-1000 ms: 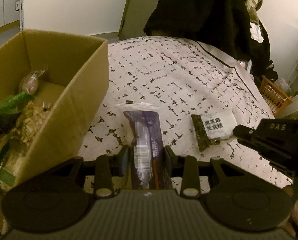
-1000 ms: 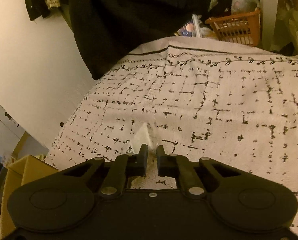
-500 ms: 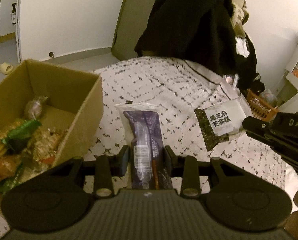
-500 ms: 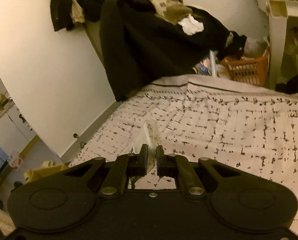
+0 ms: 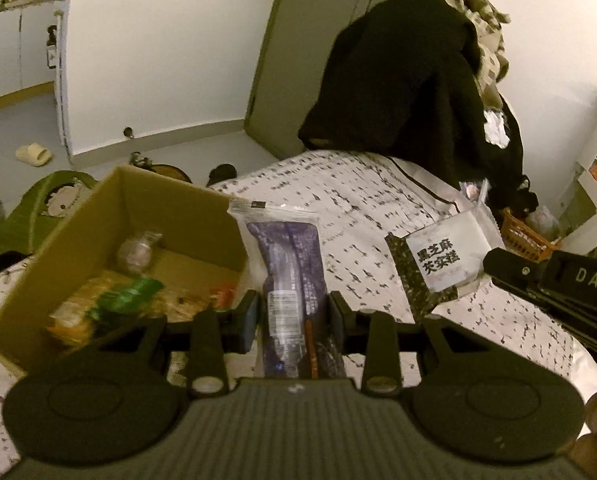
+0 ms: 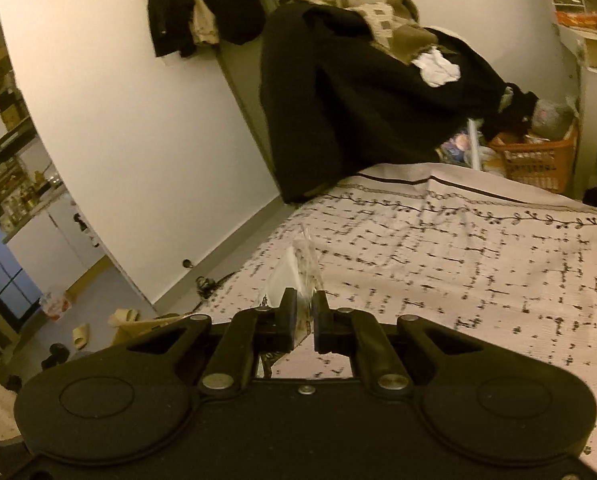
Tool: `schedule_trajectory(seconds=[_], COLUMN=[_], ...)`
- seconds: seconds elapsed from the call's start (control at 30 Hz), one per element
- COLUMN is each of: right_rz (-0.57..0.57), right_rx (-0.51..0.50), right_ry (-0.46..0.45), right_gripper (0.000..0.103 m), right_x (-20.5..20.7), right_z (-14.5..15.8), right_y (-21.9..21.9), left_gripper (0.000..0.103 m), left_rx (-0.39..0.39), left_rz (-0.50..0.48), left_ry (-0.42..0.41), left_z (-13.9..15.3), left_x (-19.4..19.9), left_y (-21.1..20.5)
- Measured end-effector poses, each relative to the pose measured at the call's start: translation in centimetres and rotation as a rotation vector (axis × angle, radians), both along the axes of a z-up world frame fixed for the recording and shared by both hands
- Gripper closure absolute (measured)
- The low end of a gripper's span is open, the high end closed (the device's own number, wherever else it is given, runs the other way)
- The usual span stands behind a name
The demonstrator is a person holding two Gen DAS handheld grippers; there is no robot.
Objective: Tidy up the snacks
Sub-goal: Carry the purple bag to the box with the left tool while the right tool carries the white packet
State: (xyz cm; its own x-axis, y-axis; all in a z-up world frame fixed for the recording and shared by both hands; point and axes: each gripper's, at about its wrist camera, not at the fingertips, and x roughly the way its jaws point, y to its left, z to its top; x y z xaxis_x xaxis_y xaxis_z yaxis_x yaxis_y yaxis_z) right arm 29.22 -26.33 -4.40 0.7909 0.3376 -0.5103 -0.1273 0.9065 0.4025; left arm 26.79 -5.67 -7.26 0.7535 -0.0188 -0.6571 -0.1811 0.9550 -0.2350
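The left claw point(image 5: 294, 316) was clenched on a purple snack packet point(image 5: 286, 264), which stood upright between its pads with its clear sealed top above them. Taking the cardboard box point(image 5: 58, 248) as the landmark, that packet hung just beside the box's right wall, above the patterned bed cover point(image 5: 362, 208). Inside the box lay several wrapped snacks, among them a green-and-orange one point(image 5: 114, 300) and a round clear-wrapped one point(image 5: 136, 250) toward the far wall. Well to the right of the box, the right claw point(image 6: 304, 316) was clenched on a small white sachet point(image 5: 446, 260) with black printed characters and a dark speckled edge, held up clear of the bed. From the right wrist view this sachet showed only edge-on, as a thin, pale sliver point(image 6: 298, 276) pinched between the nearly closed pads. Beyond the box, a dark garment point(image 5: 402, 80) was heaped at the bed's far end.
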Motion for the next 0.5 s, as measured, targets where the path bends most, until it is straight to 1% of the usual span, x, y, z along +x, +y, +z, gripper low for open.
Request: schedule_trajectory(seconds=[0.1, 0.2, 0.33, 0.5], right_rz=[0.017, 0.025, 0.029, 0.041], right_rx=[0.005, 0.005, 0.011, 0.005], right_ry=[-0.009, -0.016, -0.020, -0.013], right_gripper=[0.095, 0.095, 0.095, 0.095], right_x=[-0.2, -0.5, -0.5, -0.6], right_z=[0.3, 0.6, 0.7, 0.6], right_y=[0.7, 1.4, 2.1, 3.2], left_gripper=[0.068, 0.068, 0.068, 0.068], left_rx=[-0.026, 0.009, 0.045, 0.070], left_rz=[0.015, 0.018, 0.022, 0.054], left_ry=[0.015, 0.005, 0.013, 0.025], left_z=[0.4, 1.0, 1.2, 1.1], left_x=[-0.3, -0.5, -0.4, -0.3], left_y=[1.1, 1.8, 2.8, 4.7])
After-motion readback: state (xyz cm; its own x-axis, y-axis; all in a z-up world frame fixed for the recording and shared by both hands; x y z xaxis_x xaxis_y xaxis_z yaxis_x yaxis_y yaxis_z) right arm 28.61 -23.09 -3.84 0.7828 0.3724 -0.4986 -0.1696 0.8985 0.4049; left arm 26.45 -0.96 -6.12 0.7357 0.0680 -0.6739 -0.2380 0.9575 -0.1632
